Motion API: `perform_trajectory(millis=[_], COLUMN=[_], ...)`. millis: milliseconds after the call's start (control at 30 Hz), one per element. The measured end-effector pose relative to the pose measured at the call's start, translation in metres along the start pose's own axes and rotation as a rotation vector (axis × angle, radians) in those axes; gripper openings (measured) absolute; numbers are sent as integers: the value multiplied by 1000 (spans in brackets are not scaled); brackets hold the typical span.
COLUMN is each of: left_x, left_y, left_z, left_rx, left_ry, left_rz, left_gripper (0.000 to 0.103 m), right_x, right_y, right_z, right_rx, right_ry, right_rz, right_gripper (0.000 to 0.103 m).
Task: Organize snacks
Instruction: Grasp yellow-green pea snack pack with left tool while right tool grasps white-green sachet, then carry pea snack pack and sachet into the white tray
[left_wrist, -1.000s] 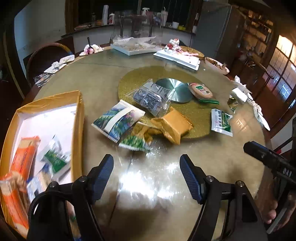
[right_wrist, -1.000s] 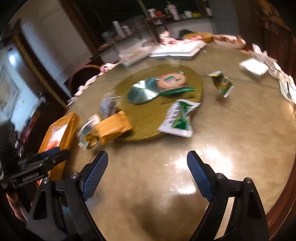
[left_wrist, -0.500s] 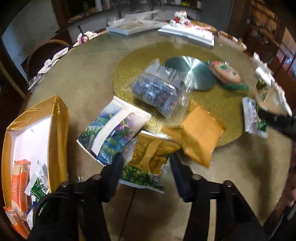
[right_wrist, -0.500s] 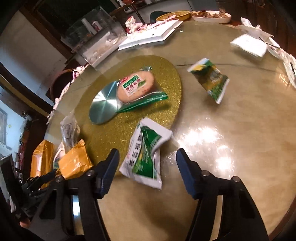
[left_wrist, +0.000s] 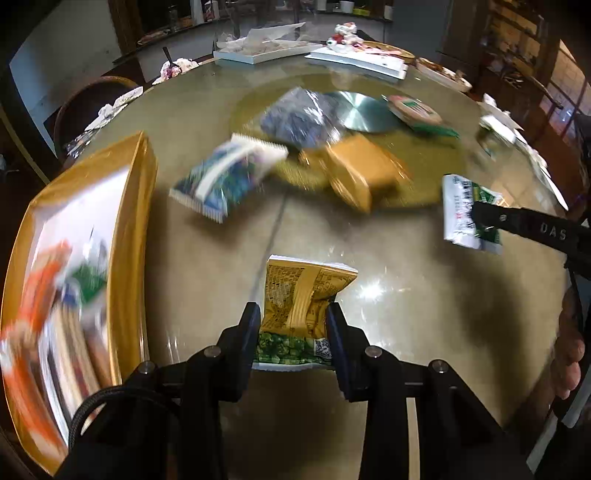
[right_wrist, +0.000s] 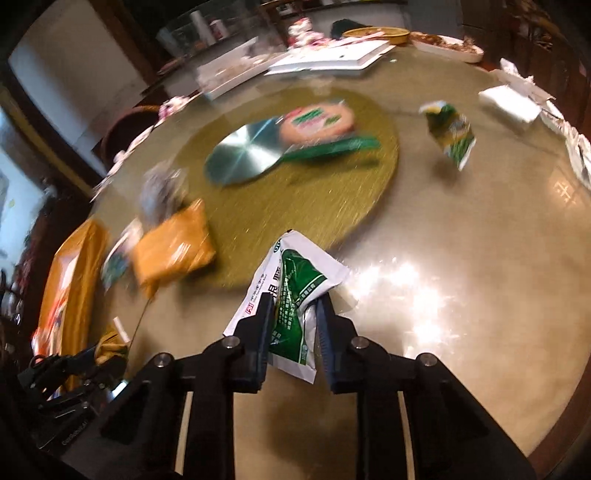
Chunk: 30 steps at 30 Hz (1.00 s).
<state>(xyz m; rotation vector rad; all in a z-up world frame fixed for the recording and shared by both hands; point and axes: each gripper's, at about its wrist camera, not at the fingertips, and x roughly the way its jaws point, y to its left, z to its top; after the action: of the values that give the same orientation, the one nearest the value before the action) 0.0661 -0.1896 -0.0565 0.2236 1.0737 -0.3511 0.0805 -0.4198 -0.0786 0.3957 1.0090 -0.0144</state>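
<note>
Above the round desk (left_wrist: 207, 258) we hold a yellow snack packet (left_wrist: 303, 299) clamped in our left claw (left_wrist: 293, 325) beside the gold box (left_wrist: 129, 236), while our right claw (right_wrist: 293, 314) pinches a green-and-white packet (right_wrist: 295, 295).

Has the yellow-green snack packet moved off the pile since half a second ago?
Yes. The yellow-green packet, clamped in the left tool, now sits away from the orange packet.

A round glossy table (left_wrist: 424, 314) carries a gold mat (right_wrist: 332, 206) ahead of the grippers and a yellow box (left_wrist: 129, 229) far left.
</note>
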Motion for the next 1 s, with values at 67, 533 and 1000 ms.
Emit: perform_trajectory(millis=[67,533,1000], left_x=[-9,-49,-38], left_y=[-4,-4,-17], left_z=[-17,-74,-79], left_rx=[9,-20,52], left_ry=[-2,-32,-51], left_rz=[-22,-174,-105], left_gripper=[36,51,35], right_x=[-10,-53,-50], right_y=[9,52,58], right_z=[-24,-126,-126], right_rx=[-38,-181,-170], right_ry=[-11,15,0], right_rz=[-3,115,113], right_gripper=[25,24,25])
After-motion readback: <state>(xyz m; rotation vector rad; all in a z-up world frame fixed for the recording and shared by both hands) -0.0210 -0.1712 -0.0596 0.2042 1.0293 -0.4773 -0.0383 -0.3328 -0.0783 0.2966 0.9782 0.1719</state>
